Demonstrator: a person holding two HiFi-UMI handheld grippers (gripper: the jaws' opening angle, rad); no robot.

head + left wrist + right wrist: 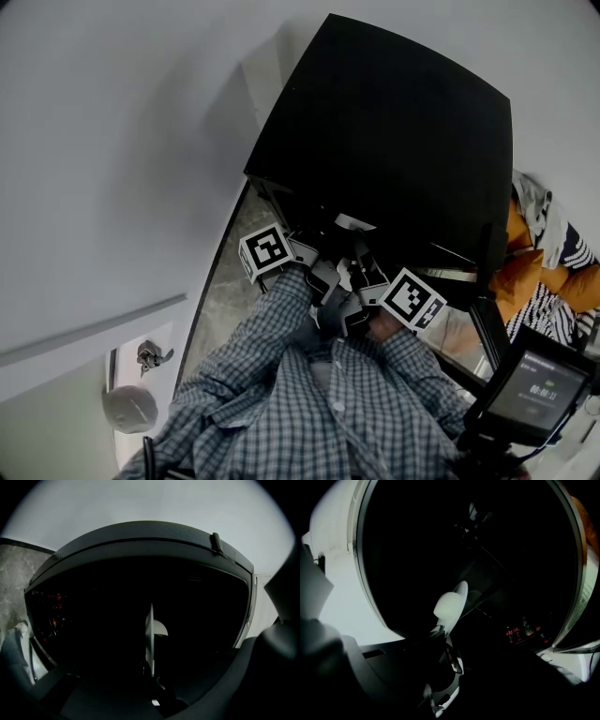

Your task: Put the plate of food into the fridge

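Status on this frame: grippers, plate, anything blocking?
Both shut on plate rim: left hand-held gripper, right hand-held gripper. Pale food aboard, at dark fridge opening. No obstruction seen; interior too dark.

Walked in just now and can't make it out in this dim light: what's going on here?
A person stands at a black fridge with a tool in each hand. The left tool and the right tool both appear to grip one white plate by its rim. A pale rounded piece of food sits on it. The plate is at the fridge's dark opening. Whether it rests on a shelf can't be told.
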